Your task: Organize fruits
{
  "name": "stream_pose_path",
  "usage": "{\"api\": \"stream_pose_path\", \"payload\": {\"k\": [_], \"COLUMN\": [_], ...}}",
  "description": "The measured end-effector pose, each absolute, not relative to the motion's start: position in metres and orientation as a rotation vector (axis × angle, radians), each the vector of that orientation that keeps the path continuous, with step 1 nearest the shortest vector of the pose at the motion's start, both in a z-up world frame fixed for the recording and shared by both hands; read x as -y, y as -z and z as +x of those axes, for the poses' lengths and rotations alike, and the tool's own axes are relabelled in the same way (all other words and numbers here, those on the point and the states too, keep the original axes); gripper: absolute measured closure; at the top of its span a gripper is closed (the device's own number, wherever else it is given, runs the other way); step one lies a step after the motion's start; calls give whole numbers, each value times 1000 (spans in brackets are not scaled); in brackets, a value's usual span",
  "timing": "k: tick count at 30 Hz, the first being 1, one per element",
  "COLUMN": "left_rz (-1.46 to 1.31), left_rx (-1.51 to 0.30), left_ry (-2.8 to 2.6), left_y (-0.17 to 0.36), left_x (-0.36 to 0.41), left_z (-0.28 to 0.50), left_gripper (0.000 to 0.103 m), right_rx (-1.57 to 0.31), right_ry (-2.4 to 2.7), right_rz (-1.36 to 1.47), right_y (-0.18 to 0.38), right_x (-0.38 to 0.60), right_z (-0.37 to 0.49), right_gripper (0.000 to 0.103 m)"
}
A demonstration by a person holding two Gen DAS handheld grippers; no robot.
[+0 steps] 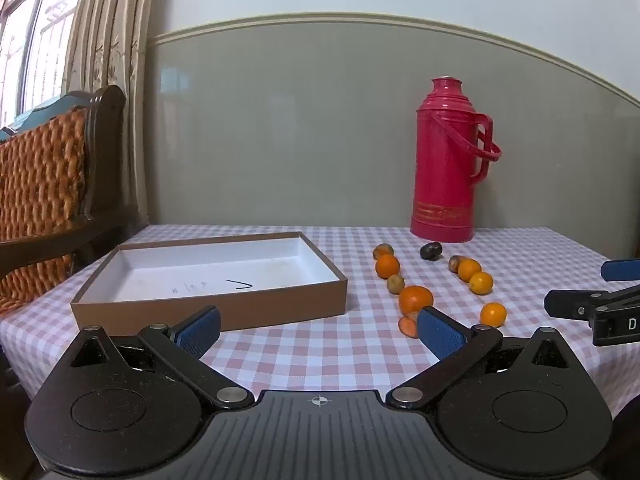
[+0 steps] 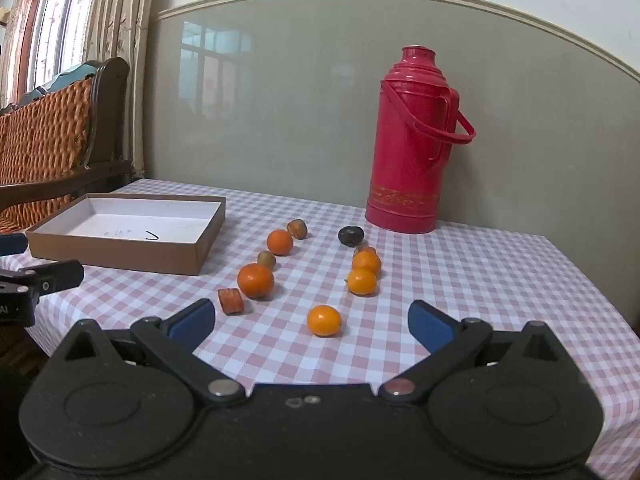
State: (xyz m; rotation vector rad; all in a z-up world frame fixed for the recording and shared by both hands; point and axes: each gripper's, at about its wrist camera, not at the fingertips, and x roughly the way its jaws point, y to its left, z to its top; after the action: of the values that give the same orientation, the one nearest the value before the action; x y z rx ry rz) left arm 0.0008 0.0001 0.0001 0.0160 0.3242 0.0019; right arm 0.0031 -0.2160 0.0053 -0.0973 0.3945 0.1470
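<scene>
The right gripper (image 2: 311, 322) is hovering wide open and empty, framing the small round orange fruit (image 2: 324, 320) on the pink checked tablecloth (image 2: 480, 280); lowering squarely and closing gently seems best. The left gripper (image 1: 318, 330) is likewise gaping empty near the shallow brown cardboard box (image 1: 208, 280), which is holding nothing.

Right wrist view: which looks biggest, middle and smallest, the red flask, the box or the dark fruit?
1. Red flask and box: too alike to rank; the flask is tall, the box wide and flat.
2. Dark fruit: plainly the smallest.
</scene>
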Motion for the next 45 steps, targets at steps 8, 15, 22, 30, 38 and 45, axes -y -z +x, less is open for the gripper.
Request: {"api": "stream_pose_path", "payload": {"k": [8,15,22,30,38,45], "left_rz": [15,18,20,22,22,22], "left_rx": [-306,-306,-307,-305,-308,-310], "left_ry": [-3,0,2,0,1,4], "left_y": [1,0,1,3,2,0], "left_x": [-2,0,0,2,3,3], "left_z": [3,3,2,1,2,1], "left_gripper": [0,0,0,0,0,0], "right_rx": [-397,-397,-397,-398,-398,-398], "right_ry": [-145,-146,-145,-144,-139,-135], "right_rz": [-95,-98,-98,-100,-100,-109], "right_y": [-5,-5,-6,-6,-6,-7], "right_x": [216,215,216,217,218,217], "right_z": [4,4,3,3,2,2], "right_gripper": [6,6,6,6,6,6]}}
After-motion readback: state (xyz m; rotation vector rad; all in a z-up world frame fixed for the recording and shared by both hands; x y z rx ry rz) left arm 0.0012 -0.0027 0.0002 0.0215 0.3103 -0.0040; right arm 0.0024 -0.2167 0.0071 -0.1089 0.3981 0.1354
